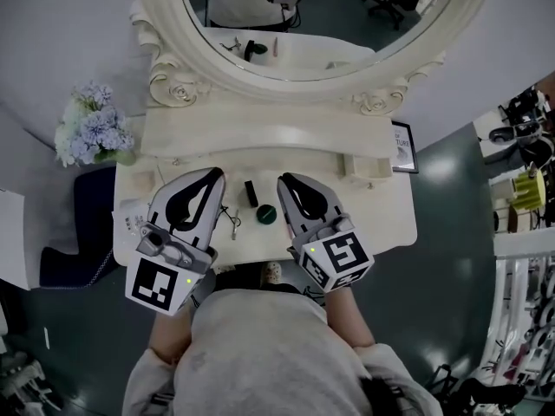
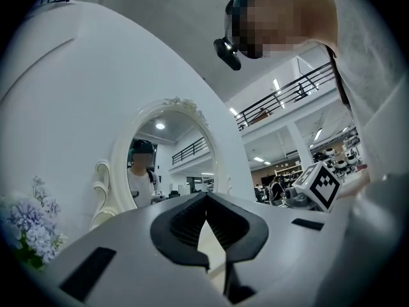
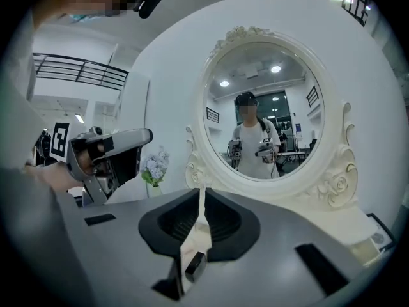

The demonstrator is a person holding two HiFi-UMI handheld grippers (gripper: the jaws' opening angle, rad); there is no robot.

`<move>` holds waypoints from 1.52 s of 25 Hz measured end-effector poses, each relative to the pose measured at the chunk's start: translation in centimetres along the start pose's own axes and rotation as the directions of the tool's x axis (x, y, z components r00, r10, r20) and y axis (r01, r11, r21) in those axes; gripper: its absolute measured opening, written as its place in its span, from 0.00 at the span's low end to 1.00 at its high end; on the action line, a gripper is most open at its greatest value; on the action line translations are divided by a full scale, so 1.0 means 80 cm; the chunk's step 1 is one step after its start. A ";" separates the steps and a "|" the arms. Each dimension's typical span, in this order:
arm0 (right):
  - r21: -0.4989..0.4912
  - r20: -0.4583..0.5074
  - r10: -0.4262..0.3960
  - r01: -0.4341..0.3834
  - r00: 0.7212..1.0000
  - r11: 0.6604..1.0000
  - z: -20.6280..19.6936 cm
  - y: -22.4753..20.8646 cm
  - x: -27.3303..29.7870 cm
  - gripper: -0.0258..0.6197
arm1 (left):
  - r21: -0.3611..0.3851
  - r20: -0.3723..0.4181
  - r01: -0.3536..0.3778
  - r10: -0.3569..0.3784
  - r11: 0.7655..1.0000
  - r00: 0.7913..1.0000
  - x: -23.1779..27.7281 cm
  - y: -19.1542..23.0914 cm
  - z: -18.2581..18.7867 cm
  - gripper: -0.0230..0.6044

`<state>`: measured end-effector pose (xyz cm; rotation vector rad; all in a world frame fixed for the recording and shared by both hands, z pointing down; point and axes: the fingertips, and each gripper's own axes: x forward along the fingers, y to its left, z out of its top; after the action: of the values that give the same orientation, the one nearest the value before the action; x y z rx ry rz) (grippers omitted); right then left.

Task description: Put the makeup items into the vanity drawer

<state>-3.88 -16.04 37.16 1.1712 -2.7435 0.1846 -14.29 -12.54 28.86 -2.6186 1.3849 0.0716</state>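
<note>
On the cream vanity top [image 1: 373, 215] lie a black tube [image 1: 251, 192], a round dark green compact [image 1: 266, 214] and a thin wire-like item [image 1: 232, 222]. My left gripper [image 1: 217, 174] hovers just left of them, its jaws shut and empty, as the left gripper view also shows for the left gripper [image 2: 206, 197]. My right gripper [image 1: 284, 180] is just right of the tube and compact, jaws shut with nothing held. In the right gripper view the right gripper [image 3: 202, 190] points at the mirror, and the black tube [image 3: 195, 265] shows below its jaws. No drawer front is visible.
An oval mirror [image 1: 312, 24] in a carved frame rises behind the top. A vase of pale blue flowers [image 1: 91, 130] stands at the back left, a small framed picture [image 1: 403, 146] at the back right. A white packet [image 1: 130, 217] lies at the left edge.
</note>
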 end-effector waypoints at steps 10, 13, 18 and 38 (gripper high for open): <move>0.034 -0.151 -0.071 0.077 0.986 0.996 -0.064 0.014 0.023 0.10 | -0.063 -0.029 0.074 -0.076 0.995 0.997 -0.007 0.020 -0.036 0.06; 0.043 -0.191 -0.087 0.097 0.978 0.994 -0.081 0.019 0.025 0.10 | -0.072 -0.031 0.097 -0.099 0.993 0.995 -0.009 0.022 -0.044 0.06; 0.088 -0.261 -0.104 0.131 0.960 0.987 -0.118 0.025 0.027 0.10 | -0.091 -0.035 0.126 -0.130 0.988 0.991 -0.013 0.023 -0.061 0.06; 0.216 -0.492 -0.116 0.250 0.863 0.944 -0.249 0.040 0.040 0.31 | -0.164 -0.041 0.149 -0.158 0.975 0.987 -0.023 0.042 -0.096 0.06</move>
<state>-6.56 -12.65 57.10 1.2435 -2.2065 0.7428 -18.42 -14.24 36.20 -2.8713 1.2347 0.0963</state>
